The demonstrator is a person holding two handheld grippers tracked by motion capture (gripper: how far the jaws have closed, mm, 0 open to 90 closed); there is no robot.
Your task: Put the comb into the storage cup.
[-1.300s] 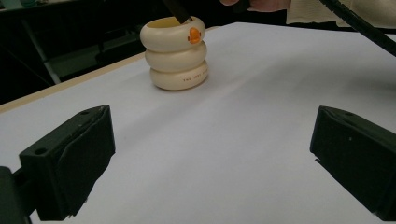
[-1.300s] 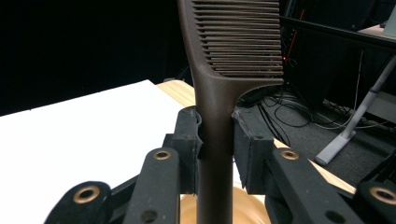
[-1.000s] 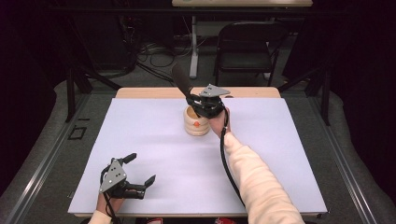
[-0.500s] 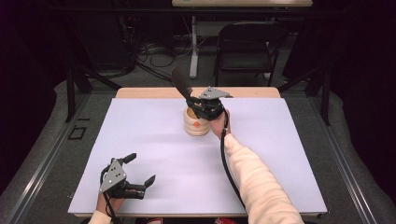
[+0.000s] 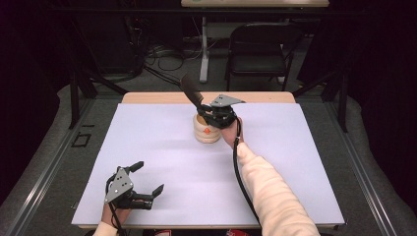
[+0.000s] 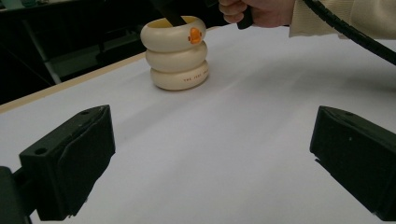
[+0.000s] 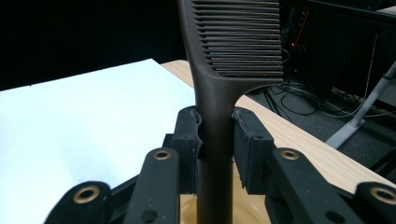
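Note:
A cream cup point(image 5: 206, 130) shaped like three stacked rings, with a small orange mark on its side, stands at the back middle of the white table cover point(image 5: 305, 162). My right gripper point(image 5: 209, 112) hovers just over its mouth, shut on the handle of a dark comb point(image 5: 191, 91). The comb's teeth point up and back, and the handle's lower end reaches into the cup. In the right gripper view both pads press the comb point(image 7: 233, 42) handle, above the cup point(image 7: 187, 210). My left gripper point(image 5: 148, 178) rests open near the front left edge, facing the cup point(image 6: 177, 51).
A bare wooden strip point(image 5: 147, 97) runs along the table's back edge. Beyond it stand a black chair point(image 5: 258, 44) and loose cables on the floor. The right gripper's cable point(image 5: 241, 172) trails along the cream sleeve.
The right gripper and the comb have sunk slightly toward the cup. The left gripper has stayed where it was.

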